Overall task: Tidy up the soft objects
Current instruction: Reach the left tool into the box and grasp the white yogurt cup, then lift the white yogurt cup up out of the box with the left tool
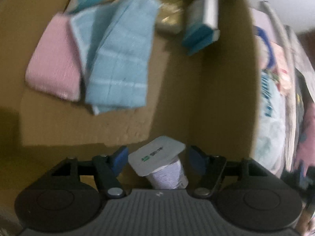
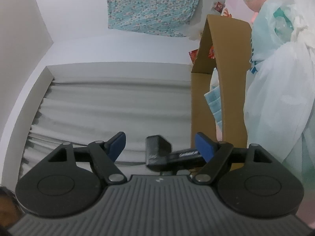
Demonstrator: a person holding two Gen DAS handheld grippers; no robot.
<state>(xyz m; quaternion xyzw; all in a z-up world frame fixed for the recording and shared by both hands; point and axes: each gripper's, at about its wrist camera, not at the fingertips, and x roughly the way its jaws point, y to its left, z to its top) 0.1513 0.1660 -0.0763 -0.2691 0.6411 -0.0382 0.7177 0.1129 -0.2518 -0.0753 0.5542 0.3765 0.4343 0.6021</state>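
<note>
Cardboard box (image 1: 187,98) below left claw (image 1: 157,155); claw released, blue pads clear of white foil-lidded cup (image 1: 157,157) lying between them. Ahead inside box: light blue cloth (image 1: 120,63) overlapping pink cloth (image 1: 55,66), teal-white packet (image 1: 200,23) ahead-right. Right claw (image 2: 160,147) released, black object (image 2: 157,149) between pads, contact unclear; box (image 2: 232,74) ahead-right
</note>
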